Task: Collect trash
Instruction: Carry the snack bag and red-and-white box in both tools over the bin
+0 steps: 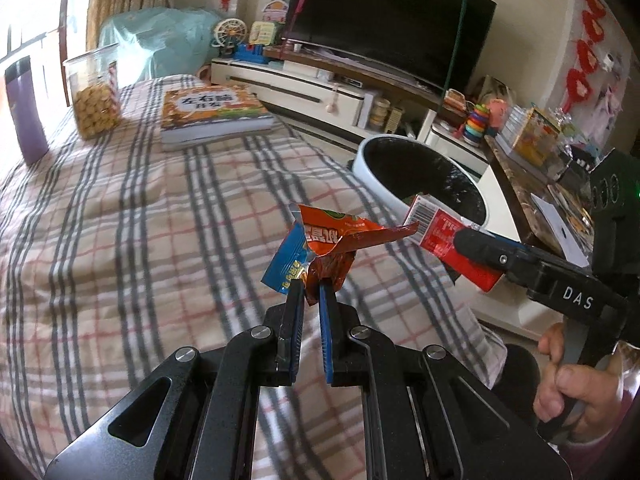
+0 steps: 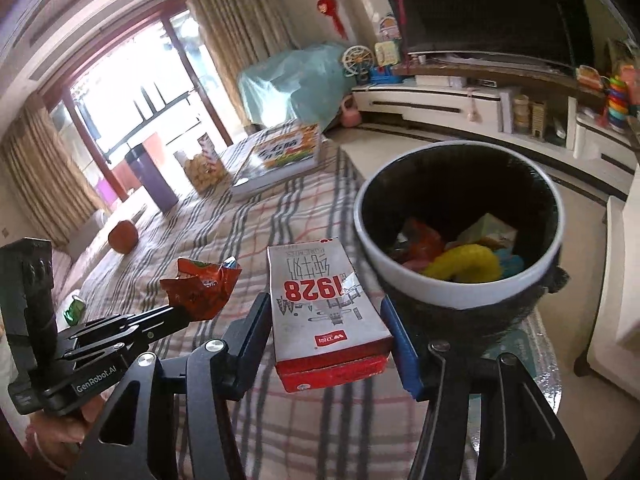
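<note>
Clamped in the right hand-held gripper [image 2: 326, 334], a red-and-white carton [image 2: 326, 312] points lengthwise toward the white-rimmed bin [image 2: 440, 292] beside the plaid-covered bench [image 1: 140, 220]. Left hand-held gripper [image 1: 308, 286] pinches a crumpled orange wrapper [image 1: 336, 236]. Only the right view shows trash inside the bin.

Black left gripper [image 1: 308, 284], blue pads, silver screws; right gripper [image 2: 326, 320] alike.

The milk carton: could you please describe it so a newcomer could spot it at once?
Find the checked tablecloth beside the white-rimmed bin. In front of that bin, the right claw holds the milk carton: a grey box with a red base, printed 1928.
</note>
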The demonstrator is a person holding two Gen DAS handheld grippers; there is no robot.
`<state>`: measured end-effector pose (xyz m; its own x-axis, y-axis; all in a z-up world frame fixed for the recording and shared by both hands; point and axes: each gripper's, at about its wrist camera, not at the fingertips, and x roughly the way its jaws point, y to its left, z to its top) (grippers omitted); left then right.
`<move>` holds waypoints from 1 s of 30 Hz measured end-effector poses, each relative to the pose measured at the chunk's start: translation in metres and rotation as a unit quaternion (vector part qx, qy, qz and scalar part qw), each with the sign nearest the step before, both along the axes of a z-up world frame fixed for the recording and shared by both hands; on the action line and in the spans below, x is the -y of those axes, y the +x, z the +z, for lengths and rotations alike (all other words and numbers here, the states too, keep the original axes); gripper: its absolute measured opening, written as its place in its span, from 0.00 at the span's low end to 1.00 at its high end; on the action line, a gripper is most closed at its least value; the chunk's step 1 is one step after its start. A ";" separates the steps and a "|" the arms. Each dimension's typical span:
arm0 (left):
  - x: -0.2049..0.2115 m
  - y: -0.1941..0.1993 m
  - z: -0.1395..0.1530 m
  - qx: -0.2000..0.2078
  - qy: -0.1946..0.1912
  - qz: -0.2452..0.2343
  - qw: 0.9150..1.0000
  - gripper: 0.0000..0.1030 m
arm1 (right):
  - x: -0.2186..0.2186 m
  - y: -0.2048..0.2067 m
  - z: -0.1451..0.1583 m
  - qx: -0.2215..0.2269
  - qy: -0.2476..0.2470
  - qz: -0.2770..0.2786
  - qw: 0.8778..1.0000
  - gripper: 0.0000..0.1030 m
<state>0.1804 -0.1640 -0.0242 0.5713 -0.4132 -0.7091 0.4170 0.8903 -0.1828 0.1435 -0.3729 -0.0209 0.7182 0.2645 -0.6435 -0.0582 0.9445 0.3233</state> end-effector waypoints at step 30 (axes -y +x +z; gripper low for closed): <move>0.066 0.008 0.013 0.019 0.017 -0.052 0.998 0.07 | 0.058 -0.003 0.014 0.021 0.008 -0.056 0.998 0.54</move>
<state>0.1882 -0.2295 -0.0107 0.5529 -0.4485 -0.7023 0.5144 0.8467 -0.1358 0.1406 -0.4314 -0.0065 0.7705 0.1906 -0.6083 0.0334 0.9409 0.3371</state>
